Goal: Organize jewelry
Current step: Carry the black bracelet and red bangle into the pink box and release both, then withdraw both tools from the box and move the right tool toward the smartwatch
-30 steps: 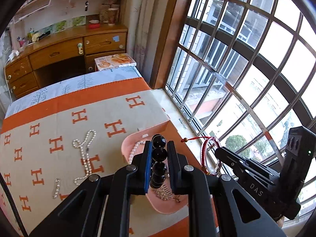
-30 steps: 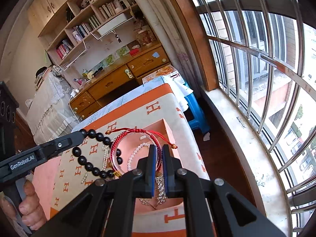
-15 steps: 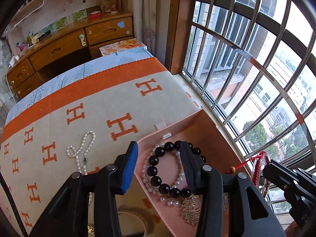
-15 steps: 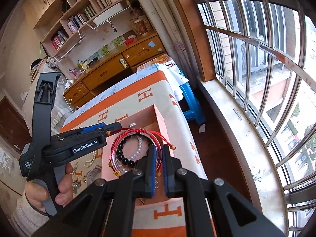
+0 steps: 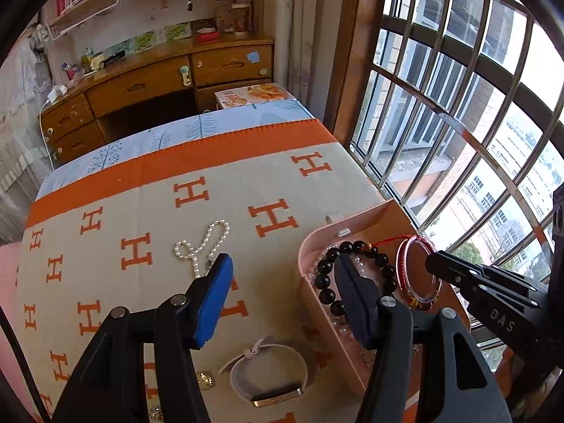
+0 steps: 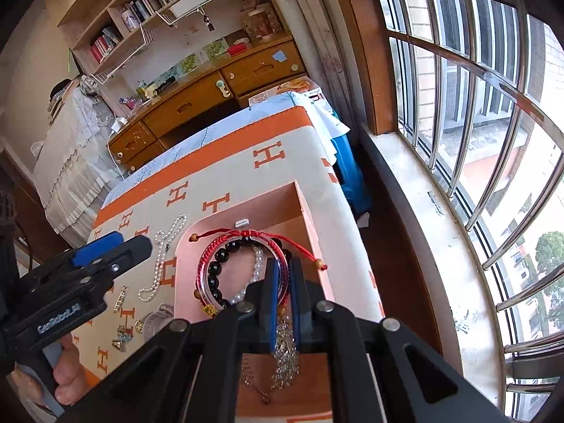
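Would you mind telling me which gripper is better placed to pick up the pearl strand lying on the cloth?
Left. The left gripper has open jaws beside the pearl strand; the right gripper is shut on the red bracelet.

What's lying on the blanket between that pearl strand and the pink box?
Nothing: in the left wrist view, only bare H-patterned blanket separates the pearl strand from the pink box.

Left gripper [image 5: 282,282] fingers spread wide; right gripper [image 6: 284,282] fingers pinched nearly together.
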Available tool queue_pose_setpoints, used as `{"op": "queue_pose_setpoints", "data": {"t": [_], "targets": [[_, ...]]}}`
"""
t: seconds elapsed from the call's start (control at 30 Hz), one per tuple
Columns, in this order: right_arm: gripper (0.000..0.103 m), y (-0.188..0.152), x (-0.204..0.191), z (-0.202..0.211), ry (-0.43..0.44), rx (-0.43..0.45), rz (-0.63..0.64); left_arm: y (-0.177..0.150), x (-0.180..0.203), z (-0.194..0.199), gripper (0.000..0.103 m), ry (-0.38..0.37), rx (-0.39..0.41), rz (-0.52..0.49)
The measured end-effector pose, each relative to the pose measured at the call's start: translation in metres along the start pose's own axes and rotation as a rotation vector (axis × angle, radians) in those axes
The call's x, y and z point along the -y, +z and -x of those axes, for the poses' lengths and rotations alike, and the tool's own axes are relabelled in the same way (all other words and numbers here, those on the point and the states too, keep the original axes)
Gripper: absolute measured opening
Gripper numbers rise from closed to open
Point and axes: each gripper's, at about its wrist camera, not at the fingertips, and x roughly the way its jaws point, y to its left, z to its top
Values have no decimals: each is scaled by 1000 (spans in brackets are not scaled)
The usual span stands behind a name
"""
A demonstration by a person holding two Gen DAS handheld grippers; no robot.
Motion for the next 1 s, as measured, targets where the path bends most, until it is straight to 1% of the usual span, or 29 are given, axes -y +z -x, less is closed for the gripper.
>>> {"op": "queue_pose_setpoints", "data": {"t": [0.2, 0.3, 0.37, 0.67, 0.8, 1.0], "targets": [[7, 15, -11, -19, -39, -24, 34, -5, -33, 18, 58, 48, 16, 44], [11, 21, -13, -29, -65, -58, 38, -7, -51, 27, 59, 77, 25, 74], [12, 22, -12, -33, -79, -65, 27, -10, -64, 34, 59, 92, 31, 99], [12, 12, -27, -13, -53, -44, 54, -27, -112, 60, 62, 148, 51, 198], [12, 8, -35, -2, -34, -32, 57, -37, -123, 70, 62, 163, 59, 226], [12, 0, -54, 10, 5, -28, 87, -53, -130, 82, 62, 186, 65, 233]]}}
